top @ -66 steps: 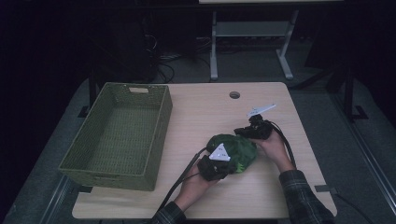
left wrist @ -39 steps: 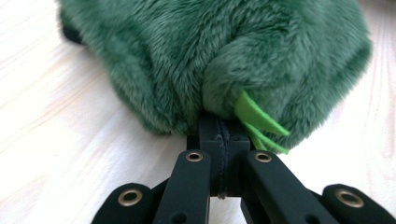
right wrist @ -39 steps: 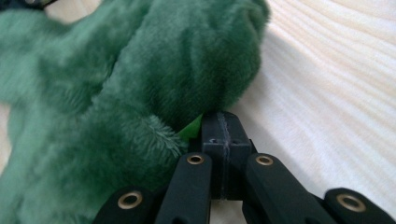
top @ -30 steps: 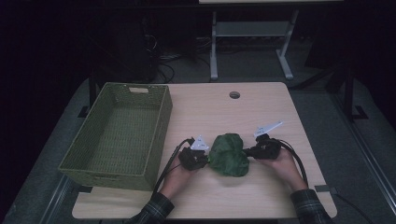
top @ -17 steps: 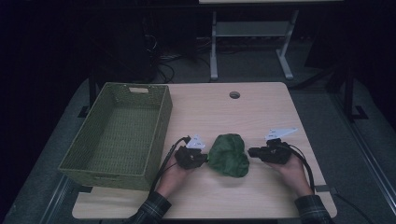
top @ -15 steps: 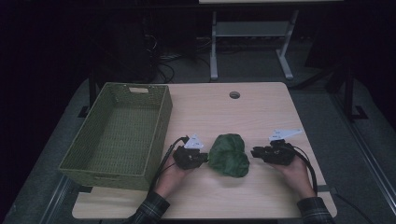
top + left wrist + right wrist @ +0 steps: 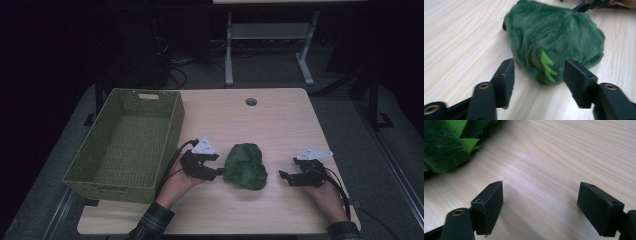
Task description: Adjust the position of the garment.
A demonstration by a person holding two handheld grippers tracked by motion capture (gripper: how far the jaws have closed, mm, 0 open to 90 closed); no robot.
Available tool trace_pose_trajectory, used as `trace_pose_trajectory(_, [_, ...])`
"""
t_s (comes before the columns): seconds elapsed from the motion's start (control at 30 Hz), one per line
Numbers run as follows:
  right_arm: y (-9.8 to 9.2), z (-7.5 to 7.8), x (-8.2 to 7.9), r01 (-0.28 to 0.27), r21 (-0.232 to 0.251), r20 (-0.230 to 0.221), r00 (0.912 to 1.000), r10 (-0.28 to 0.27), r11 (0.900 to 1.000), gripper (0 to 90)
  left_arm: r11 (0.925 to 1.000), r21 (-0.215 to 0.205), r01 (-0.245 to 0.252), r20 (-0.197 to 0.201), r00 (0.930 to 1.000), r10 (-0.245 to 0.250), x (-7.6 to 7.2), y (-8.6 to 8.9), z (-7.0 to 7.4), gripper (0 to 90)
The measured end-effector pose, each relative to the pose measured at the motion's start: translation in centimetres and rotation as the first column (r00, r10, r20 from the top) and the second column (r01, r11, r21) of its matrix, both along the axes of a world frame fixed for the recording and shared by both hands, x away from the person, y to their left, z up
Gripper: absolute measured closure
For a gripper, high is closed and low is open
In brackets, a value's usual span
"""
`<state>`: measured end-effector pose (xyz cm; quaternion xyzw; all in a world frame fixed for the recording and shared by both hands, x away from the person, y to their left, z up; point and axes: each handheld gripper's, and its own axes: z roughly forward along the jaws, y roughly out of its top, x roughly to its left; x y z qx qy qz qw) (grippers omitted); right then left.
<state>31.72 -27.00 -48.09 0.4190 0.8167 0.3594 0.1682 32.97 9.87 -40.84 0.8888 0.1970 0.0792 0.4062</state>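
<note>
the green plush toy [image 7: 245, 166] lies free on the counter [image 7: 280, 120] beside the basket [image 7: 125, 142]. the left tool [image 7: 216, 174] and right tool [image 7: 283, 176] have just been opening, both wide and empty. release looks done; next likely calls for re-gripping it.

A light wooden table [image 7: 280, 125] with pale grain stands in a dim room, its top lit while everything around it falls into shadow. Near its far edge sits 1 round cable hole [image 7: 251, 101]. Grey carpet floor [image 7: 350, 120] surrounds it. Beyond the table, a pale metal frame [image 7: 270, 37] with 2 legs rises, and dark cables [image 7: 175, 65] tangle on the floor beside it.
</note>
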Motion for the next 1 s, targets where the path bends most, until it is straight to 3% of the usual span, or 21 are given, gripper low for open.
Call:
trace_pose_trajectory(0.07, [-0.2,-0.1,0.1,0.000,0.008,0.002,1.0000,0.000,1.000,18.7,0.9998,0.006,0.019,0.004,0.9998,-0.019,0.1,-0.7,0.3,31.6])
trace_pose_trajectory(0.2, [-0.1,-0.2,0.2,0.009,0.003,-0.004,1.0000,-0.009,1.000,14.9,0.9950,0.061,0.079,-0.005,0.9969,-0.079,0.5,-2.2,0.8,19.5])
trace_pose_trajectory(0.33, [-0.1,-0.2,0.2,0.013,0.004,-0.008,0.9999,-0.013,1.000,14.6,0.9830,0.131,0.128,-0.002,0.9916,-0.129,1.0,-3.4,1.4,13.6])
trace_pose_trajectory(0.47, [-0.1,-0.2,0.2,0.016,0.006,-0.014,0.9998,-0.016,1.000,14.4,0.9687,0.173,0.178,-0.006,0.9838,-0.179,1.4,-4.6,1.5,13.4])
trace_pose_trajectory(0.7, [-0.1,-0.2,0.2,0.018,0.005,-0.012,0.9998,-0.018,1.000,14.5,0.9455,0.238,0.222,-0.040,0.9750,-0.219,2.2,-6.0,-0.3,13.3])
trace_pose_trajectory(0.73, [-0.2,-0.2,0.2,0.018,0.004,-0.011,0.9998,-0.018,1.000,14.5,0.9389,0.254,0.232,-0.043,0.9726,-0.229,2.4,-6.1,-0.5,13.1])
trace_pose_trajectory(0.83, [-0.2,-0.2,0.2,0.018,0.004,-0.011,0.9998,-0.018,1.000,14.5,0.9375,0.258,0.234,-0.059,0.9723,-0.226,2.6,-6.4,-1.4,12.8])
trace_pose_trajectory(1.0, [-0.2,-0.2,0.2,0.018,0.004,-0.011,0.9998,-0.018,1.000,14.6,0.9282,0.278,0.247,-0.072,0.9691,-0.236,2.9,-6.6,-2.5,12.6])
